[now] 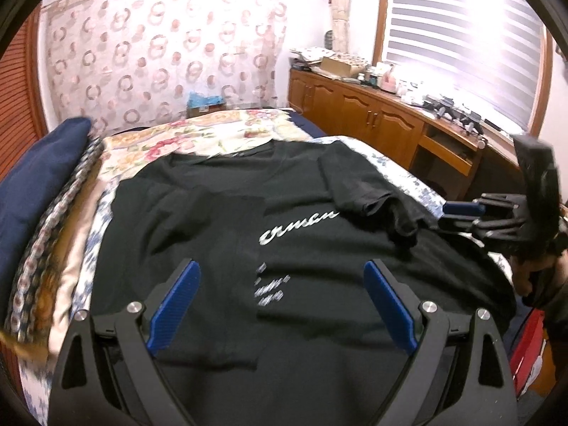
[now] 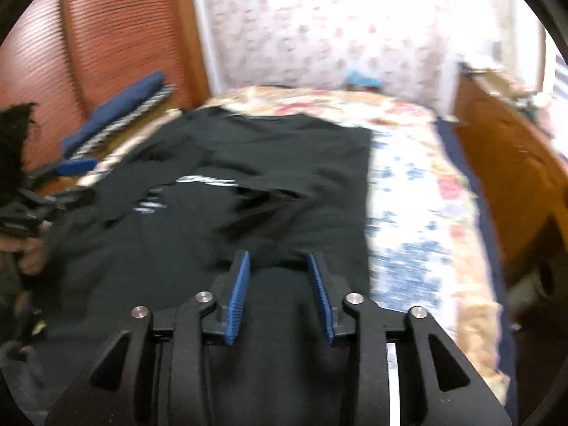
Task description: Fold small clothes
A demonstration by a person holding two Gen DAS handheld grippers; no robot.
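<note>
Black T-shirt point(image 1: 301, 248) lies spread on floral bedspread point(image 1: 227, 135), white script lettering point(image 1: 300, 227) face up, one sleeve point(image 1: 369, 191) folded inward over chest. I hold left gripper point(image 1: 282, 305) low over shirt's near hem — blue pads point(image 1: 174, 305) spread wide, nothing between them. Right gripper point(image 2: 278, 294) hovers over shirt's near right part — jaws partly apart, dark fabric showing between pads; whether they pinch it, I cannot tell, picture blurred. Navy pillow point(image 1: 42, 191) left of shirt; wooden cabinet point(image 1: 372, 113) beyond bed, right of shirt.
</note>
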